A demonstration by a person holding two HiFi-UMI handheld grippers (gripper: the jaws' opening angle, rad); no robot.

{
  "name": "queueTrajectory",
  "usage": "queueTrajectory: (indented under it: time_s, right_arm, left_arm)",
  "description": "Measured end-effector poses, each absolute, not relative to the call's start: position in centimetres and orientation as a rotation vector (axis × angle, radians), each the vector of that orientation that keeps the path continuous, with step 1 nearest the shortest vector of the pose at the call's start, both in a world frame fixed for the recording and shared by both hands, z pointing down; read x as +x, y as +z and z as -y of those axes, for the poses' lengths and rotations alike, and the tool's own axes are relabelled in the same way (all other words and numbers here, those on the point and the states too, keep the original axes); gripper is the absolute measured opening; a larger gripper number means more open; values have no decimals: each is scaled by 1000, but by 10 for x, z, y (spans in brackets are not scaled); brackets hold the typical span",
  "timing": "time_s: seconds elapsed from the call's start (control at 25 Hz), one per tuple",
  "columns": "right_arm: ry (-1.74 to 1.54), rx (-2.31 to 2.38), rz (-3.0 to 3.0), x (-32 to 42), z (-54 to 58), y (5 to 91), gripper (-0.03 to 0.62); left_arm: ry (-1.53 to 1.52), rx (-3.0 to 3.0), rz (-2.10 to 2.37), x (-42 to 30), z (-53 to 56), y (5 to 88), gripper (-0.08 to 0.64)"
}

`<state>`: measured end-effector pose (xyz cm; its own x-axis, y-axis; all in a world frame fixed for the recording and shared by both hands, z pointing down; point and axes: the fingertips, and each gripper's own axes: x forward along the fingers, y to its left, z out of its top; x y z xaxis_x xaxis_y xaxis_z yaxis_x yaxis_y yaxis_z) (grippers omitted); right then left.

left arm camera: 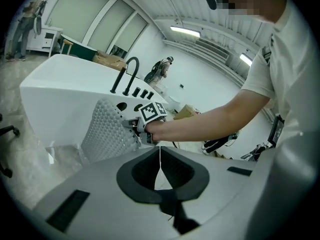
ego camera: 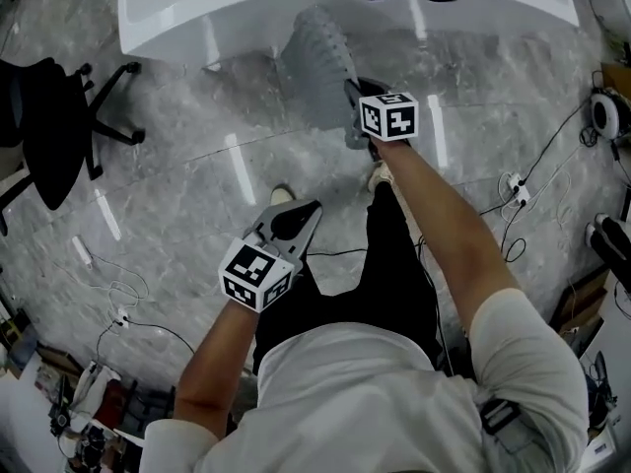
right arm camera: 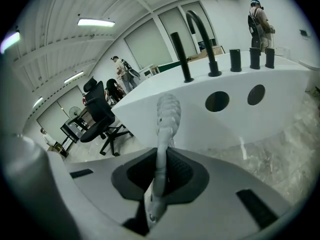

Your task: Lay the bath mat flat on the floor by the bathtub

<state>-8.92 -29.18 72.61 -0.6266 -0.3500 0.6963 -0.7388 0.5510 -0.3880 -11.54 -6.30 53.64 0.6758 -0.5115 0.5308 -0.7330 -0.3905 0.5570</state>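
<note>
The right gripper was seen clamped on one edge of the bath mat. The grey nubbed sheet was pinched edge-on between the two jaws and rose past their tips. Beyond the tips the mat was held upright in front of the white wall of the bathtub; whether it touched that wall could not be told. In the head view the right gripper was found just short of the bathtub, with the mat bunched between the jaws and the tub wall, not laid flat.

The left gripper was closed with nothing in it, its jaws met along a thin seam. Ahead of those jaws, and well apart from them, the mat and the right gripper were seen. In the head view the left gripper was held back from the tub, near the person's shoes.

Open marble floor was left to the left of both grippers along the tub's foot. It was bounded farther left by an office chair. To the right of the right gripper, cables were spread over the floor.
</note>
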Motion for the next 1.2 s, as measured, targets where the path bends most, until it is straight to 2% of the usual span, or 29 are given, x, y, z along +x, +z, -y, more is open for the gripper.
queueTrajectory:
  time_s: [0.52,0.92,1.2]
  right_arm:
    - [785,962,2064,137,404,841,52]
    - [769,1039,1953,280,472,909,55]
    - [737,1072,1880,351,508,938,67]
  left_arm:
    - [407,2142,784,28,177,603,21]
    - [506,2191,643,117,223,644,21]
    - [520,2183,629,163,261,661,21]
